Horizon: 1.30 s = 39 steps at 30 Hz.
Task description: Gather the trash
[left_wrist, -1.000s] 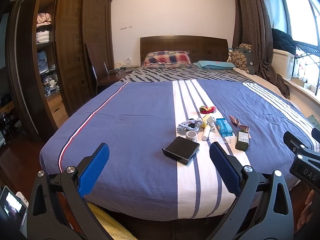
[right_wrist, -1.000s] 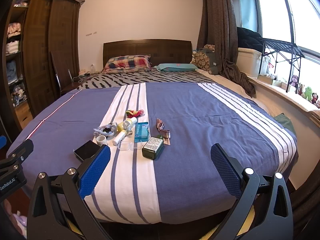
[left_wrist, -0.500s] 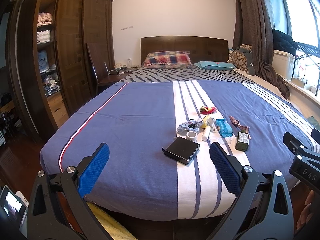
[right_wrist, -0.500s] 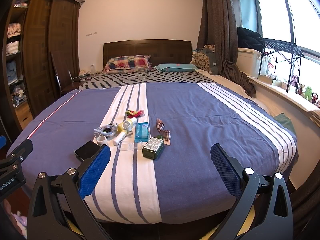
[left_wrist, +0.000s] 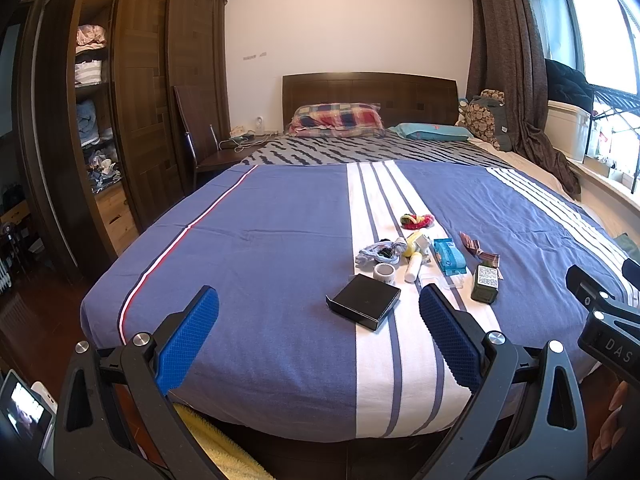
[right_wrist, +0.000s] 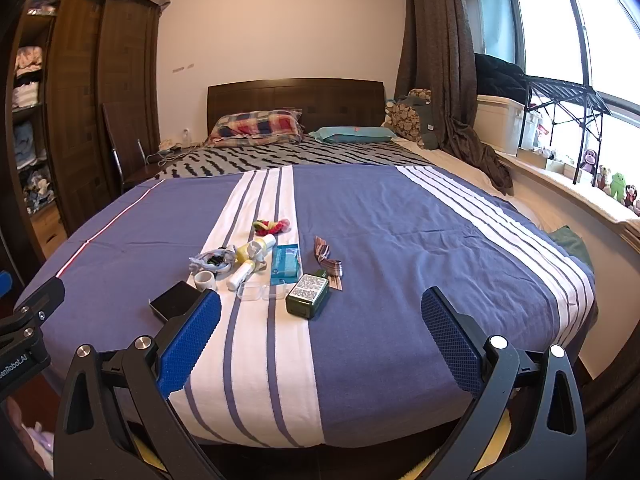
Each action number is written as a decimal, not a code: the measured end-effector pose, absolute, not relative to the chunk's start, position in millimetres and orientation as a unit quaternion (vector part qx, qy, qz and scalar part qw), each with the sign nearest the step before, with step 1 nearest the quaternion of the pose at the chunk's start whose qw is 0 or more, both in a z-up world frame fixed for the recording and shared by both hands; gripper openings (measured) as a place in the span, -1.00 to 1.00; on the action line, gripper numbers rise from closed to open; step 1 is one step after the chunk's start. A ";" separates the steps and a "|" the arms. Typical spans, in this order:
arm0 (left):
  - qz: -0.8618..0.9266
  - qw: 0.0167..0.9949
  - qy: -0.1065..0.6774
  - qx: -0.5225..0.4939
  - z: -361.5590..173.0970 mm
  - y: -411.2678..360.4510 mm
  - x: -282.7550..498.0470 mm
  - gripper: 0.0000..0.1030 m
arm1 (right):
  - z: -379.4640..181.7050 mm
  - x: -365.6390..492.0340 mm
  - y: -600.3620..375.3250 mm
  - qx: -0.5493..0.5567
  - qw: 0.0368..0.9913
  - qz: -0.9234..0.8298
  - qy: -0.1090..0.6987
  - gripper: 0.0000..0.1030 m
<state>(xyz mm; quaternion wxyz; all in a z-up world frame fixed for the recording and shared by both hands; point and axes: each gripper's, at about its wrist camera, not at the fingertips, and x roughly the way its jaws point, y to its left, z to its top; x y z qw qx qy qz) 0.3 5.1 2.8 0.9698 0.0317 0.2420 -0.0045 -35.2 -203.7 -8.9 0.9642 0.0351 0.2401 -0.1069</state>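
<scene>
Small items lie clustered on the bed's white stripe: a black box (left_wrist: 364, 301) (right_wrist: 176, 301), a dark green box (left_wrist: 485, 283) (right_wrist: 309, 295), a blue tissue pack (left_wrist: 449, 255) (right_wrist: 285, 266), a white tube (left_wrist: 413, 267) (right_wrist: 241, 274), a tape roll (left_wrist: 385, 273) (right_wrist: 205, 279), a crumpled wrapper (left_wrist: 476, 249) (right_wrist: 327, 261), a clear case (right_wrist: 262, 291) and a red-yellow bundle (left_wrist: 417, 220) (right_wrist: 272, 226). My left gripper (left_wrist: 318, 330) hovers open at the foot of the bed, short of the black box. My right gripper (right_wrist: 320, 334) is open too, near the green box, holding nothing.
The blue striped bed (left_wrist: 260, 240) fills the view, pillows (left_wrist: 336, 120) at its head. A wooden wardrobe (left_wrist: 132, 100) and chair (left_wrist: 200, 136) stand to the left. Curtains (right_wrist: 448, 80), a drying rack (right_wrist: 560, 108) and a windowsill with toys (right_wrist: 608, 184) are at right.
Almost nothing differs; both views shift only very slightly and both grippers stay open at the foot of the bed.
</scene>
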 end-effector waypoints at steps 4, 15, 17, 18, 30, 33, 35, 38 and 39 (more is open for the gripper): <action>-0.004 0.970 0.242 0.031 3.3 6.0 0.6 0.85 | -9.1 -34.8 -203.2 0.035 0.964 -0.106 0.240 0.94; -0.005 0.970 0.243 0.029 7.5 6.7 1.3 0.85 | -10.2 -32.4 -199.7 0.035 0.964 -0.105 0.240 0.94; -0.005 0.970 0.243 0.030 7.9 6.9 1.6 0.85 | -10.2 -32.6 -199.9 0.035 0.964 -0.106 0.240 0.94; -0.005 0.970 0.243 0.030 7.4 6.7 1.2 0.85 | -9.9 -32.9 -200.5 0.034 0.964 -0.105 0.240 0.94; -0.002 0.968 0.248 0.030 6.8 8.9 2.8 0.85 | -16.0 -30.5 -204.4 0.030 0.964 -0.108 0.241 0.94; -0.002 0.966 0.257 0.032 -2.2 7.3 7.7 0.85 | -22.7 -26.5 -206.4 0.027 0.963 -0.110 0.243 0.94; -0.001 0.964 0.265 0.036 -8.9 6.1 12.3 0.85 | -27.8 -22.7 -207.8 0.027 0.963 -0.112 0.244 0.94; -0.001 0.961 0.275 0.039 -18.0 4.3 18.3 0.85 | -37.6 -16.9 -210.7 0.028 0.962 -0.109 0.250 0.94; -0.002 0.959 0.280 0.040 -22.2 3.6 22.0 0.85 | -40.6 -15.4 -211.6 0.027 0.962 -0.105 0.250 0.94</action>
